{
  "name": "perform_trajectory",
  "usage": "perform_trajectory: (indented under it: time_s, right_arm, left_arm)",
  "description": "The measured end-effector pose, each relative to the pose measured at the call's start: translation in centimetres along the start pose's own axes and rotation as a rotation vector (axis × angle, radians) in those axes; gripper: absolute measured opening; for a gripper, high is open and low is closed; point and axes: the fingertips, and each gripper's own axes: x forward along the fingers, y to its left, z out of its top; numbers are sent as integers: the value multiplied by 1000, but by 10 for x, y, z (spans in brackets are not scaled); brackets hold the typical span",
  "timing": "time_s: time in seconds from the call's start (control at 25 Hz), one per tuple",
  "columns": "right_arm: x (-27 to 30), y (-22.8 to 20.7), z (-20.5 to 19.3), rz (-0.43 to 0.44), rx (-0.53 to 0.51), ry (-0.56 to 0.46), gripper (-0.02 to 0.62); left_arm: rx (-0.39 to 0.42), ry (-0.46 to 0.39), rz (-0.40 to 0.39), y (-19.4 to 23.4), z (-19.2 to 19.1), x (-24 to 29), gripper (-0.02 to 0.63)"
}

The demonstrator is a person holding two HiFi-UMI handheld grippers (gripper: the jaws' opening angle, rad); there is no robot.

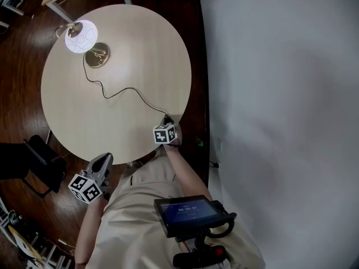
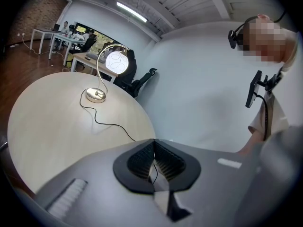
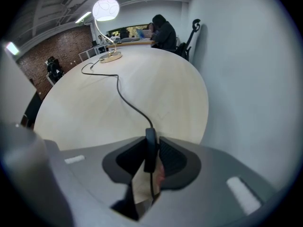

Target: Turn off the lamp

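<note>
The lamp (image 1: 81, 36) glows at the far left of the round table (image 1: 78, 122); its lit globe (image 2: 116, 62) hangs on a curved gold stem over a round base (image 1: 97, 55). A black cord (image 1: 120, 90) snakes from the base to the near right rim. There my right gripper (image 1: 167, 120) points down. Its jaws are closing on the cord's black inline switch (image 3: 150, 150), which stands between the pads of the right gripper (image 3: 151, 156). My left gripper (image 1: 102, 162) hangs off the table by the person's thigh; the left gripper (image 2: 153, 149) has its jaws together, with nothing gripped.
A white wall (image 1: 280, 94) runs close along the table's right side. A black chair (image 1: 33, 161) stands on the dark wood floor at the left. A screen device (image 1: 188, 212) hangs at the person's waist. Desks and seated people (image 3: 163, 32) are beyond the table.
</note>
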Motion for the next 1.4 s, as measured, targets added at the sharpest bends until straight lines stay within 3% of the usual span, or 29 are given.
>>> perform_trajectory:
  time_s: [0.68,0.88,1.4]
  right_arm:
    - [5,-2,8,87,-14,-31,74]
    - [4,-3,11,44,-60,-58,78]
    - [-1,-9,18,25,-27,-137,104]
  left_arm:
    - [-13,-36,43,-2,-5,-6,0]
    - [-7,-37,45,0,-5,-6,0]
    - [-21,-35,56,-3,-1,2,0]
